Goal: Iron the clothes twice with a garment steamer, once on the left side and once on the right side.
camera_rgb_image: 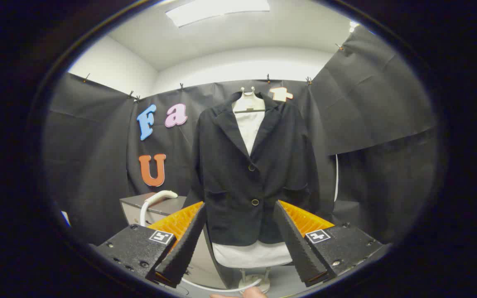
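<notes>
Nearest the lens, the gripper [238, 231] has its two fingers [186, 244] spread wide apart, with nothing between them and nothing touching either one. Part of a hand [244, 293] shows just below the gap between the fingers.

Beyond the fingers, framed in the gap, a dark blazer [253, 174] hangs upright on a pale dress form [250, 120]. It is buttoned at the front, with two buttons showing, and the form's pale cloth appears at the open collar and again below the hem. The form stands on a light stand [255, 281] whose foot lies between the fingertips.

Off beyond the left finger, a grey cabinet [137, 209] stands against the black cloth wall [93, 165]. A white curved handle, likely the garment steamer [155, 200], rests at the near corner of the cabinet's top, well apart from the fingers. A white hose [218, 288] runs across the floor near the stand's foot.
</notes>
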`<state>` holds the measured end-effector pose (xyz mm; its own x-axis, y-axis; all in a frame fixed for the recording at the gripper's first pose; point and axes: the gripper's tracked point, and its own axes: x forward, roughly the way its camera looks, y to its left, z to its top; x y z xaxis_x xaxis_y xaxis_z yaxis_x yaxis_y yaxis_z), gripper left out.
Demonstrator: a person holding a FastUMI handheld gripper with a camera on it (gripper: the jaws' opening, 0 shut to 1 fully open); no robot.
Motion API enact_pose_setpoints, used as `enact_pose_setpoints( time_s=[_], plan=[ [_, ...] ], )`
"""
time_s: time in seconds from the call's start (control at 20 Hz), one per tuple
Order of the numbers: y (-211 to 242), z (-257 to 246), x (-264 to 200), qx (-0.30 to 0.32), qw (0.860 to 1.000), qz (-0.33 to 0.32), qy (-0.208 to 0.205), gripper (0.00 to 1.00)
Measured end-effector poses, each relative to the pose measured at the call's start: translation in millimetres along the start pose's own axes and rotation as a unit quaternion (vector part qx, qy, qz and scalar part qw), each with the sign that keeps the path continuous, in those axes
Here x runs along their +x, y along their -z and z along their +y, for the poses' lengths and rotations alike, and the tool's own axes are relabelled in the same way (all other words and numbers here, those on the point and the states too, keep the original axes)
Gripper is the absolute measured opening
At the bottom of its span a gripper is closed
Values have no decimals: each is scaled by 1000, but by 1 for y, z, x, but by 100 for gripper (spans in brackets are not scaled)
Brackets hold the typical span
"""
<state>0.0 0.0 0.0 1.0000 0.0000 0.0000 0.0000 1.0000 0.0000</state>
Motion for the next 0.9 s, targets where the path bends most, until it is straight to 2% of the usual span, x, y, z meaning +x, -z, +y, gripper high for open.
enact_pose_setpoints(
  time_s=[0.4, 0.9],
  plan=[
    [5, 22, 17, -6, 1000, 13, -26, 100],
    [12, 59, 33, -5, 999, 28, -32, 100]
  ],
)
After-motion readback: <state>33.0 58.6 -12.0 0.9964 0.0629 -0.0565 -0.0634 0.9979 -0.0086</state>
